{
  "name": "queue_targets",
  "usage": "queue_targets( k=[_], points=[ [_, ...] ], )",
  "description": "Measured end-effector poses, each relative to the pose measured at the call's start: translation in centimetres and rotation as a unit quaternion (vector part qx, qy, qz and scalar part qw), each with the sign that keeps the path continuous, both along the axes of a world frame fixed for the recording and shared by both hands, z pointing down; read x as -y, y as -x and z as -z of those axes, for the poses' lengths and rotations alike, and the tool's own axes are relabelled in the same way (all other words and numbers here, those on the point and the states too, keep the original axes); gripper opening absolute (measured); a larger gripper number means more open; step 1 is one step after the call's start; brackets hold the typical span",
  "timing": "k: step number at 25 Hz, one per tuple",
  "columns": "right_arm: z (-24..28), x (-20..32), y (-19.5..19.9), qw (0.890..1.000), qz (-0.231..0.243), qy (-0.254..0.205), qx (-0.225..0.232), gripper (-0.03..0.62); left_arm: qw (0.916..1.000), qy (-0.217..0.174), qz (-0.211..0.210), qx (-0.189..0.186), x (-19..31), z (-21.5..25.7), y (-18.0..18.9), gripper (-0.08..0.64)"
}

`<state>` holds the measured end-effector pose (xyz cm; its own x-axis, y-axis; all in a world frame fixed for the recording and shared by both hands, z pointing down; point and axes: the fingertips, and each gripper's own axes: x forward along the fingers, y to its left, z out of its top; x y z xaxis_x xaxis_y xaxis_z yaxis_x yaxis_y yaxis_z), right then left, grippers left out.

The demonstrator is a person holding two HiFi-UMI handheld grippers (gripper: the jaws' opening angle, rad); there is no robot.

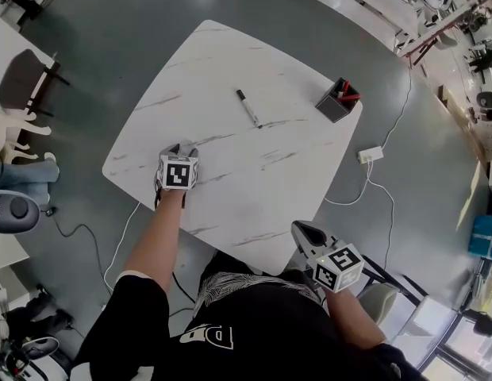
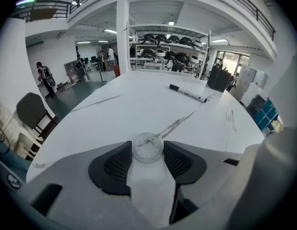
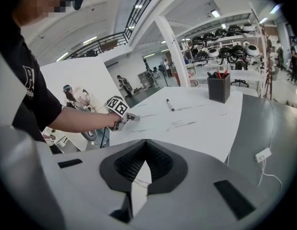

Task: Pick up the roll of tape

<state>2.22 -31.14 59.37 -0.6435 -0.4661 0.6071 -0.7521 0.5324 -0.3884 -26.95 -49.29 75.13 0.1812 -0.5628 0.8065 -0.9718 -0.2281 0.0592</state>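
While the fingers of your left gripper [image 2: 147,152] stand open either side of the roll of tape [image 2: 147,146] on the tabletop [image 2: 139,104], closing off-centre could skid the light roll away; your right gripper [image 3: 145,152] is closed, empty.

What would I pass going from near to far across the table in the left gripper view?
First the roll of tape, then the marker, then the black pen holder.
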Motion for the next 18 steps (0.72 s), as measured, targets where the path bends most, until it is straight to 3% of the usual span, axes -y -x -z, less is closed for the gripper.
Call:
queue_targets(
  k=[7,18],
  points=[
    [0.3,0.0,-0.7,1.000,-0.007,-0.003,0.003,0.005,0.9999,0.008,0.006,0.005,0.0,0.0,-0.1,0.203],
    [1.6,0.3,-2.2,0.999,0.019,-0.025,0.023,0.005,0.9998,-0.018,-0.004,0.003,-2.4,3.6,-3.1,0.202]
  ],
)
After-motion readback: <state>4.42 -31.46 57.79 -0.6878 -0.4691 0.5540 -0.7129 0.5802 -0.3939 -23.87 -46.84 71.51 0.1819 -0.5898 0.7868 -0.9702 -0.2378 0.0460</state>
